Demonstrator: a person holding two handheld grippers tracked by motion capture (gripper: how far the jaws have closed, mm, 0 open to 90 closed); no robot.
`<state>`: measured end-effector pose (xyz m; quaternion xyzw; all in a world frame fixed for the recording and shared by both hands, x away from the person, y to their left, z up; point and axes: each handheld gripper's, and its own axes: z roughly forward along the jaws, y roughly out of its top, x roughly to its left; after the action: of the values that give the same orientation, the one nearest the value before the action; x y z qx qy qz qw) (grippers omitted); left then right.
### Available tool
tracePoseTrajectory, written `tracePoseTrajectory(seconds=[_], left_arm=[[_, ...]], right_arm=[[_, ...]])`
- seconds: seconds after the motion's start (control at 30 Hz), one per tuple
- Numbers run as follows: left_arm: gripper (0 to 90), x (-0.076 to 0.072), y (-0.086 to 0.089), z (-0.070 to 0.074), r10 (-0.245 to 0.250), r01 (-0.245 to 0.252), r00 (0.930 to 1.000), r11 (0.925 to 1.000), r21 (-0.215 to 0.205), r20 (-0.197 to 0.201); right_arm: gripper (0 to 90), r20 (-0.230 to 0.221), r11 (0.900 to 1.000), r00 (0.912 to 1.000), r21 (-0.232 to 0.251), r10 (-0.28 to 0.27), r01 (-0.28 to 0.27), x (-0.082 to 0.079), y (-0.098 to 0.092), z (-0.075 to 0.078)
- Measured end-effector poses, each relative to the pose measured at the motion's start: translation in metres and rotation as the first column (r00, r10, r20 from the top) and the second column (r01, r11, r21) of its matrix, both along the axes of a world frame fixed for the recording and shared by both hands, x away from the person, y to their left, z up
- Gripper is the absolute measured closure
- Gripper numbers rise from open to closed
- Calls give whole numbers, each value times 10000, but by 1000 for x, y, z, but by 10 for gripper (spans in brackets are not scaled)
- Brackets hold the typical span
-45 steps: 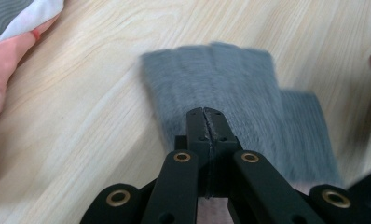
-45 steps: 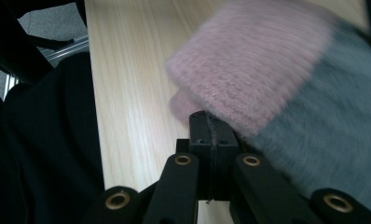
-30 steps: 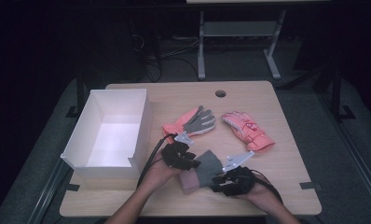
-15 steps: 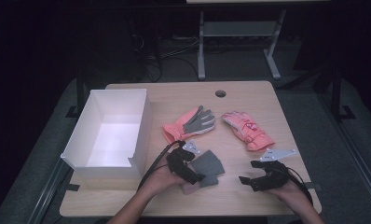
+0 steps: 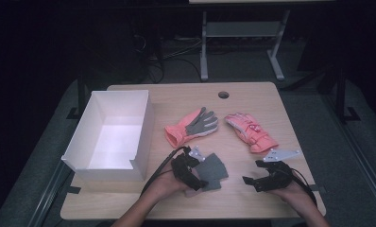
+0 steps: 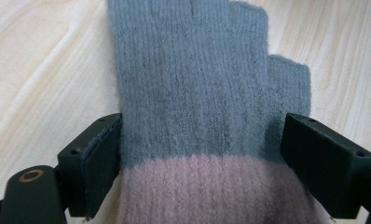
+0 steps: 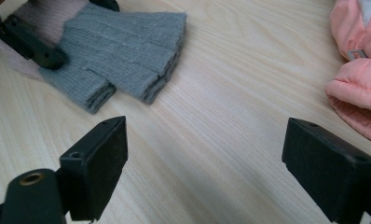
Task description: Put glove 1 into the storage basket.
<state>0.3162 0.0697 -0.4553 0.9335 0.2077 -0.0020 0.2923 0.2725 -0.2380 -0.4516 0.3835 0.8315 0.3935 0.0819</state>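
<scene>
A grey knit fingerless glove (image 5: 214, 169) with a pink cuff lies flat near the table's front edge. My left gripper (image 5: 199, 178) sits over its cuff end. In the left gripper view the glove (image 6: 193, 93) lies between that gripper's (image 6: 202, 140) jaws, which have just been opening and now stand wide at its edges without squeezing it. To the right, my right gripper (image 5: 252, 174) rests low over bare wood and points left toward the glove (image 7: 123, 51). Its (image 7: 204, 144) jaws have just been opening, with nothing between them.
Two pink winter gloves lie mid-table, one palm-up with a grey palm (image 5: 193, 125) and one back-up (image 5: 250, 132), the latter close to my right gripper (image 7: 356, 70). A white open box (image 5: 146, 127) stands on the left. The table (image 5: 252, 104) has a cable hole at the back.
Both grippers were together at the grey glove. The right one has since pulled away to the right, and both now stand wider. The glove lies flat on the table.
</scene>
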Motion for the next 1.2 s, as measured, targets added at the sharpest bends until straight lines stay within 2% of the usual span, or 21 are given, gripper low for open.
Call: tracePoseTrajectory(seconds=[0.03,0.1,0.37,0.67,0.8,0.93,1.1,1.2], left_arm=[[144,-1,-1,-1,167,-168,9998,9997,-151,-89],[160,0,0,-1,141,-144,9998,9997,-180,-166],[257,0,0,1,91,-94,9996,9999,-98,-257],[480,1,2,4,-168,148,9973,9995,-281,-718],[567,0,0,7,-181,169,9965,9997,-158,-814],[596,1,-1,8,-218,209,9963,9997,-118,-831],[612,4,1,13,-212,170,9942,9990,-406,-1051],[616,4,1,18,-270,226,9940,9988,-424,-1065]], right_arm=[[138,43,10000,10000,-17,-4,4,0,0,0],[137,51,10000,10000,6,-19,19,0,0,0],[136,93,9999,9999,10,-117,117,1,0,-1],[137,263,9996,9993,15,-265,264,1,-2,0],[137,249,9996,9993,-21,-287,288,2,-1,-1],[137,229,9995,9992,-16,-316,316,2,-2,-1],[137,261,9993,9989,49,-381,380,2,-3,-1],[137,306,9993,9989,57,-366,365,2,-3,0]])
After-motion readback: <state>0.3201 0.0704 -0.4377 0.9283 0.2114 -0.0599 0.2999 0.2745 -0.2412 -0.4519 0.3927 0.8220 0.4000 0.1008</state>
